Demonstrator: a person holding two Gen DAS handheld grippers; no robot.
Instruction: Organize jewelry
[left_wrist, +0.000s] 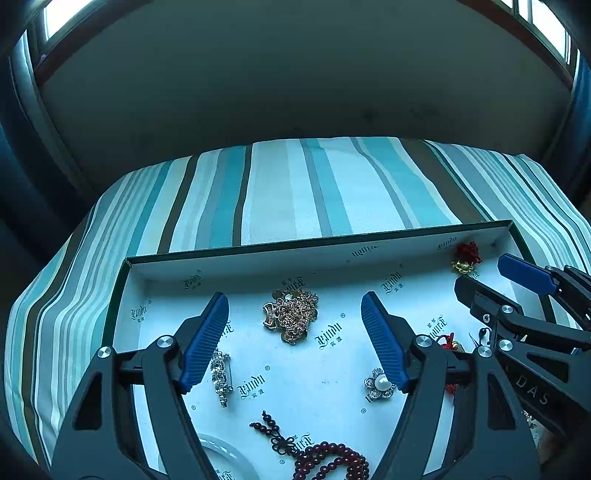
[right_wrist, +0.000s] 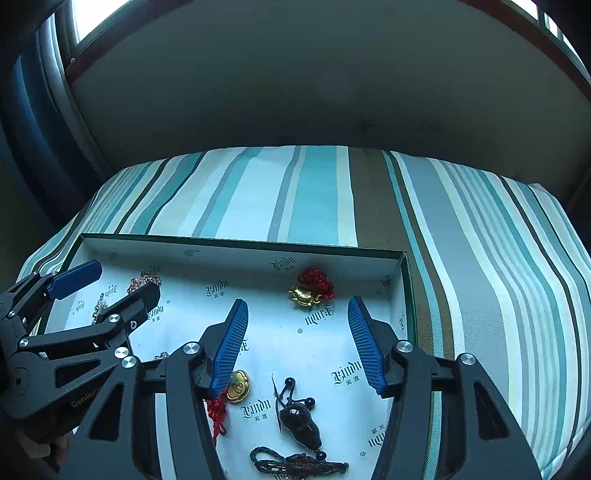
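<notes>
- The jewelry is laid out inside a shallow box lid lined with printed white paper, which rests on a striped cloth.
- The left gripper is held over the lid's middle with its jaws apart and nothing between the pads; a heap of gold chain lies on the paper beyond them, toward the far wall.
- A rhinestone bar brooch is seen beside the left finger, a pearl flower brooch beside the right finger, and a dark red bead bracelet toward the near edge.
- The right gripper is held over the lid's right half, jaws likewise apart and empty.
- A gold charm with a red knot sits close to the far right corner; a second gold charm on red cord lies partly under the left finger, and a dark pendant on black cord lies toward the near edge.
- The step in hand is judged to be a pause between placements, both grippers being free and each piece lying apart.
- The next move is judged to call for one piece to be chosen and the open jaws lowered astride it; the loose chain and cords are likely to snag or trail, so a grip at the solid part is advised.
</notes>
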